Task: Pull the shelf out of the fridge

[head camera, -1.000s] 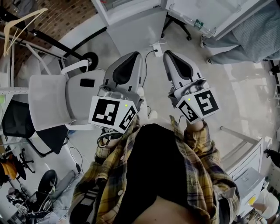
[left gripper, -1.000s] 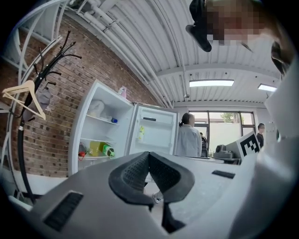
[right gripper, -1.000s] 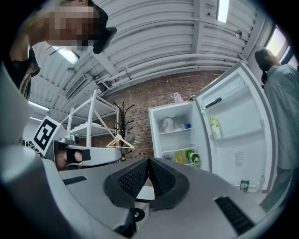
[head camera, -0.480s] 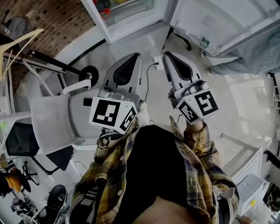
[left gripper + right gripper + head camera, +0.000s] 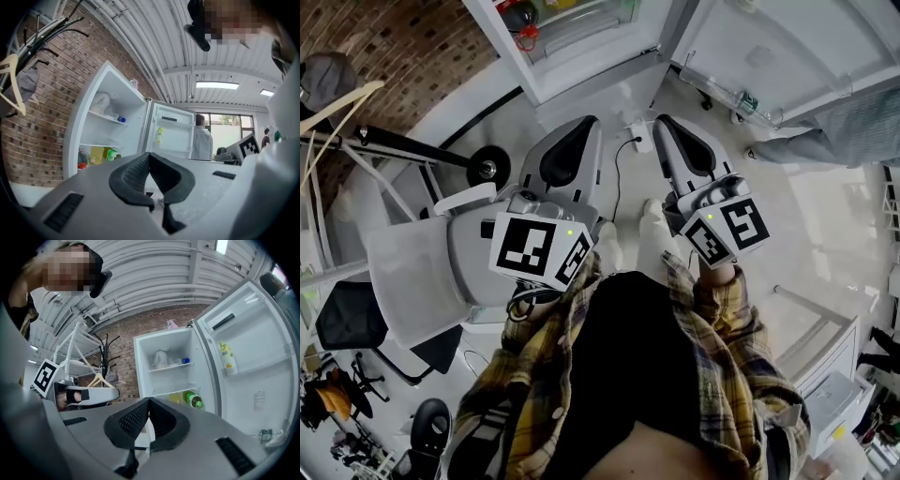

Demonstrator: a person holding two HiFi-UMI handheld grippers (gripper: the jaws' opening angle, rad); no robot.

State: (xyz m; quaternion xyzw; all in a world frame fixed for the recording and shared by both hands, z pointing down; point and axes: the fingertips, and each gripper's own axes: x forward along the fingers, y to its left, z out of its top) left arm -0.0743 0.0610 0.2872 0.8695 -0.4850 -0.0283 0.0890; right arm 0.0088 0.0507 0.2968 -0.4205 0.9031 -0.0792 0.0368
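Note:
The white fridge (image 5: pixel 581 42) stands open at the top of the head view, its door (image 5: pixel 787 47) swung out to the right. Inside, an upper shelf (image 5: pixel 171 367) carries a white bag and a small bottle. A lower shelf (image 5: pixel 180 391) holds a green bottle (image 5: pixel 193 400) and a yellow item. Both grippers are held side by side in the air, short of the fridge and pointing at it. My left gripper (image 5: pixel 581 127) (image 5: pixel 149 154) is shut and empty. My right gripper (image 5: pixel 666 124) (image 5: pixel 149 400) is shut too, with nothing in it.
A white chair (image 5: pixel 422 253) stands close on the left, with a coat stand (image 5: pixel 105 357) and its wheeled base (image 5: pixel 487 167) beyond it. A cable and plug (image 5: pixel 633 122) lie on the floor before the fridge. A person in a white coat (image 5: pixel 202 143) stands behind the door.
More of the fridge's inside and door has come into the top of the head view, and the chair has slid lower left. Both grippers stay shut, side by side.

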